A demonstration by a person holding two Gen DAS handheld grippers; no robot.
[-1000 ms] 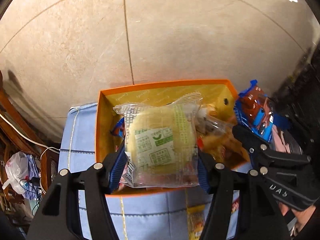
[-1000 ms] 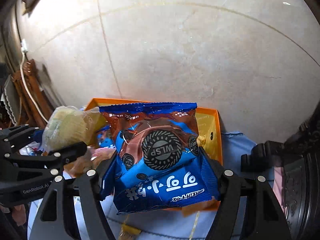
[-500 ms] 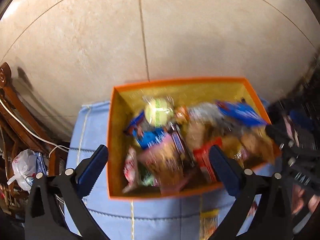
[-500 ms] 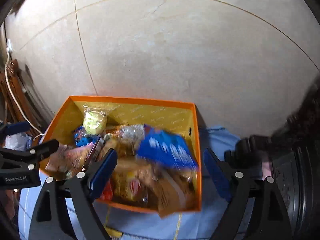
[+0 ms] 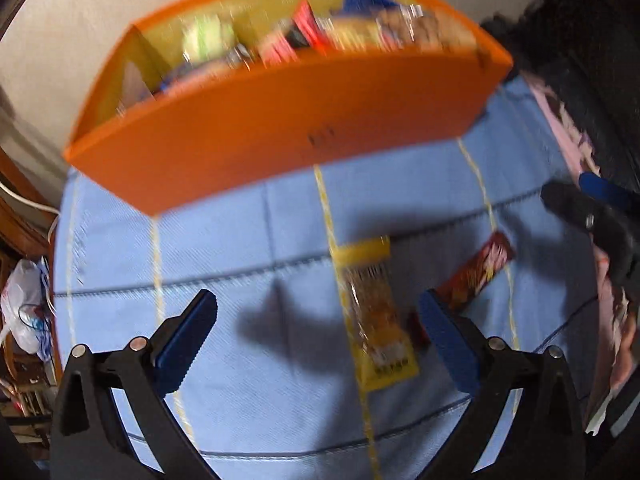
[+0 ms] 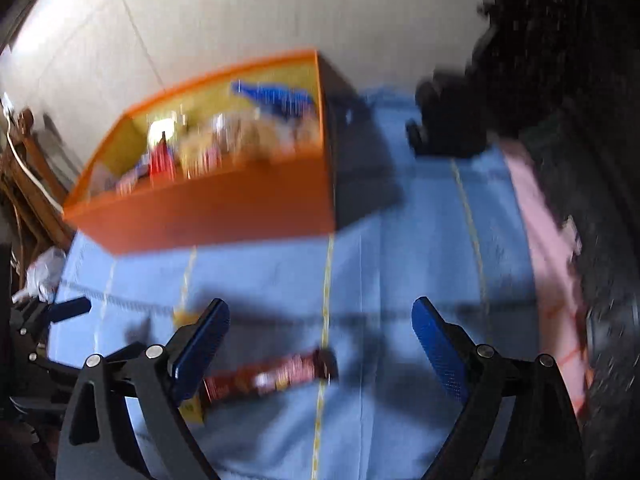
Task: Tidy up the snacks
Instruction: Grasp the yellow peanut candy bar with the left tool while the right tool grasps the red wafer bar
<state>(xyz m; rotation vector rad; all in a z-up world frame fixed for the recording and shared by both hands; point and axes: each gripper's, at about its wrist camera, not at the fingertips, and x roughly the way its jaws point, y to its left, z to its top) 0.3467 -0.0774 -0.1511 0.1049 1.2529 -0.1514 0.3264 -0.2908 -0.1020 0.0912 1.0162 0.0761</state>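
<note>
An orange box (image 5: 288, 120) full of several snack packs stands at the far side of a blue cloth (image 5: 248, 240); it also shows in the right wrist view (image 6: 216, 208). A yellow snack pack (image 5: 376, 316) and a dark red snack bar (image 5: 476, 272) lie on the cloth. My left gripper (image 5: 320, 336) is open and empty, low over the cloth with the yellow pack between its fingers' line. My right gripper (image 6: 320, 344) is open and empty above the red bar (image 6: 272, 376). Both views are blurred.
A pale tiled wall (image 5: 80, 12) rises behind the box. Wooden furniture and a white bag (image 5: 20, 300) are at the left. Dark objects (image 6: 560, 80) and a pink cloth (image 6: 544, 248) border the right side.
Both grippers let go of their packs into the box, the yellow-green one and the blue one. Both then opened wide and swung down and back toward the loose snacks on the cloth.
</note>
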